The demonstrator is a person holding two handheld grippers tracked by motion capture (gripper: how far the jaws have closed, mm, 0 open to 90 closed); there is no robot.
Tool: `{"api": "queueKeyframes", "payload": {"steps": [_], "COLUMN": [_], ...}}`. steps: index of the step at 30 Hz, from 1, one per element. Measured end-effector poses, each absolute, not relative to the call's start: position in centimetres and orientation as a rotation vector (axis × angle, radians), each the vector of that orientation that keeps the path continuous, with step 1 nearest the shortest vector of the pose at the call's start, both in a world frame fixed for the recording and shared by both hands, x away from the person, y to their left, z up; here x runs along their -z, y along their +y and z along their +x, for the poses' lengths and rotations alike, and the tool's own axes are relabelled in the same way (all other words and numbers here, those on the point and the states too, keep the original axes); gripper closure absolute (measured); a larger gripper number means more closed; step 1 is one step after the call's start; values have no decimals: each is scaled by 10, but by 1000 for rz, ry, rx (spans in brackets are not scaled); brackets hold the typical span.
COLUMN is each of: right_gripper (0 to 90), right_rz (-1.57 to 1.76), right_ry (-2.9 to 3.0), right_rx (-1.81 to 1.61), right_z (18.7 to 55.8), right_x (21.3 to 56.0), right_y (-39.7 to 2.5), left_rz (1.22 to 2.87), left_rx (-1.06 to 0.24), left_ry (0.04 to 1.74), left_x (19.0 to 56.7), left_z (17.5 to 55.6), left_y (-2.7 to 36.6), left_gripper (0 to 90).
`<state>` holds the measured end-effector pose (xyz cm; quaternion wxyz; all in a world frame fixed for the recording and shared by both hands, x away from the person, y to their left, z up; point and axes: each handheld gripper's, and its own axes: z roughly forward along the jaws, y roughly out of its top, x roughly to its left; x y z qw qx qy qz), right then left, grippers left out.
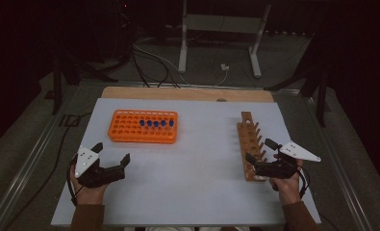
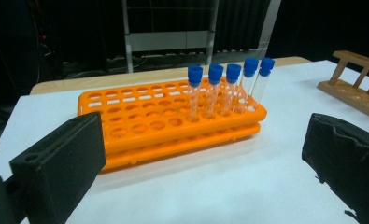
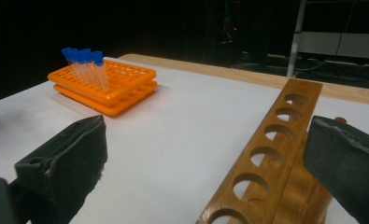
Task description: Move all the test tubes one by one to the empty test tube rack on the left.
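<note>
An orange tube rack [image 1: 143,126] lies on the white table [image 1: 192,168] at the back left, with several clear tubes with blue caps [image 1: 156,123] standing in its right half. In the left gripper view the orange rack [image 2: 163,121] and its capped tubes [image 2: 229,88] are straight ahead. My left gripper [image 1: 111,153] rests open, short of the rack, nothing between its jaws. A wooden tube rack [image 1: 250,144] with empty holes lies at the right. My right gripper [image 1: 260,150] stands open at its near end, the wooden rack [image 3: 271,154] partly between the jaws.
A wooden board edge [image 1: 187,93] runs along the back of the table. Beyond it are metal stand legs [image 1: 183,43] and cables [image 1: 149,62] on the floor. Bare white surface lies between the two racks.
</note>
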<state>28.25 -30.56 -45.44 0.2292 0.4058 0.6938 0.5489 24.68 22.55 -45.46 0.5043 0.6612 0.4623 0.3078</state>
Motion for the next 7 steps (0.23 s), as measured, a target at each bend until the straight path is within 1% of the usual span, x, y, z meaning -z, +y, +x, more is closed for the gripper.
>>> {"api": "queueKeyframes", "payload": {"steps": [7], "right_gripper": [3], "right_rz": [1141], "right_ry": [1909], "right_rx": [-1488], "right_z": [279], "right_x": [461], "right_y": [-305], "left_rz": [1589], "left_rx": [-741], "left_ry": [1115], "left_x": [455], "left_z": [241], "left_y": [229], "left_gripper": [7]}}
